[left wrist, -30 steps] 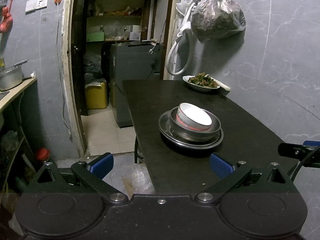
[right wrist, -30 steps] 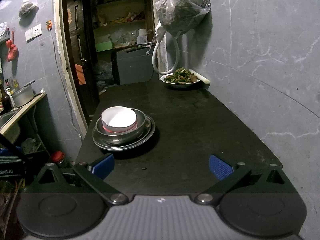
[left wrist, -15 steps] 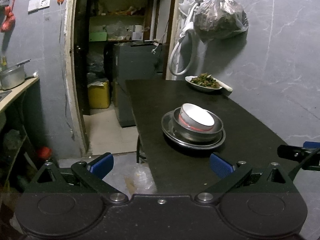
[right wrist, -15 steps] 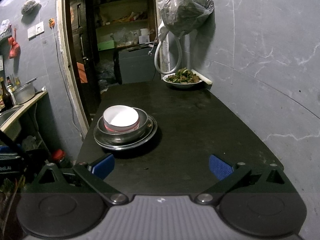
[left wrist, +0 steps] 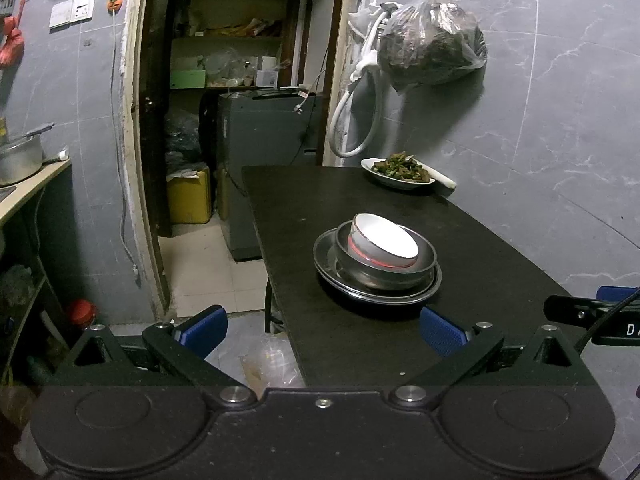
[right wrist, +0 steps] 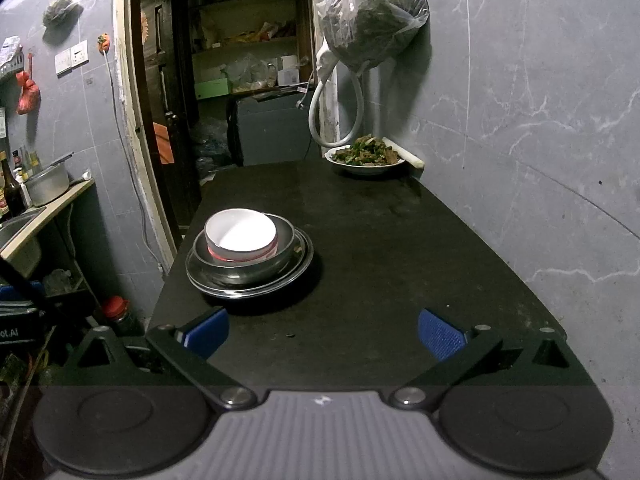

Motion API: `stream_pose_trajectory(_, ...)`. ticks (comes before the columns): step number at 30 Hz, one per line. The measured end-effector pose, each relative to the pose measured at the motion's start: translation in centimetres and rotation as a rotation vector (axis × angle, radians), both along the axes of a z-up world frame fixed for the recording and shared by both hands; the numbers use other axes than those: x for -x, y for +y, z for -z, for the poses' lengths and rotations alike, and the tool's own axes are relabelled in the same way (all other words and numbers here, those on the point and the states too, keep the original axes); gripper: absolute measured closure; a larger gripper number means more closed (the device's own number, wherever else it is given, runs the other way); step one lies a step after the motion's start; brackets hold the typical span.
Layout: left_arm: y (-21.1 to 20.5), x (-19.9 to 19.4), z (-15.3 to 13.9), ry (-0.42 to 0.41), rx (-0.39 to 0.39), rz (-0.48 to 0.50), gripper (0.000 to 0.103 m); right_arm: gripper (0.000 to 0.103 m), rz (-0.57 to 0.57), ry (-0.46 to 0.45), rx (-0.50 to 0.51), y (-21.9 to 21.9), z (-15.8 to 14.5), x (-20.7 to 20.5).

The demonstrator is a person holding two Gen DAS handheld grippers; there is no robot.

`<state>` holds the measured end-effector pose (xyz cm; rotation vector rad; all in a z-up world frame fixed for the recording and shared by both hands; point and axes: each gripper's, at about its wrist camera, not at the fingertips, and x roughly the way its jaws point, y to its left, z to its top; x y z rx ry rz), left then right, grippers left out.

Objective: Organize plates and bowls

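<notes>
Your white bowl (left wrist: 385, 239) sits tilted inside a steel bowl (left wrist: 386, 266), which rests on a steel plate (left wrist: 376, 280) on the black table (left wrist: 500, 256), ahead of both claws. Your left gripper (left wrist: 322, 330) and right gripper (right wrist: 324, 332) are spread wide, holding and touching nothing. Only your left view shows the other gripper's tip; only your right shows bottles (right wrist: 10, 194) by the sink.

A modest home kitchen: a dark surface (right wrist: 400, 248) carries stacked bowls (right wrist: 248, 248) and, at its far end, a plate of cooked greens (right wrist: 366, 156); left of it a sink counter holds a pot (right wrist: 48, 186), and behind stand pantry shelves (right wrist: 248, 44).
</notes>
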<state>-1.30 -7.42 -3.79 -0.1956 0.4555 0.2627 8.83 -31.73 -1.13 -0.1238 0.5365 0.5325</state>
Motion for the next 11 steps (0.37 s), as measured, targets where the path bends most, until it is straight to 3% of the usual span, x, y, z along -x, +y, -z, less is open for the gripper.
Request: stream_pose_trajectory(11,-0.05,-0.07,0.02,0.001,0.0,0.003,0.001,0.0,0.001,0.003,0.0,-0.04,0.07,-0.1)
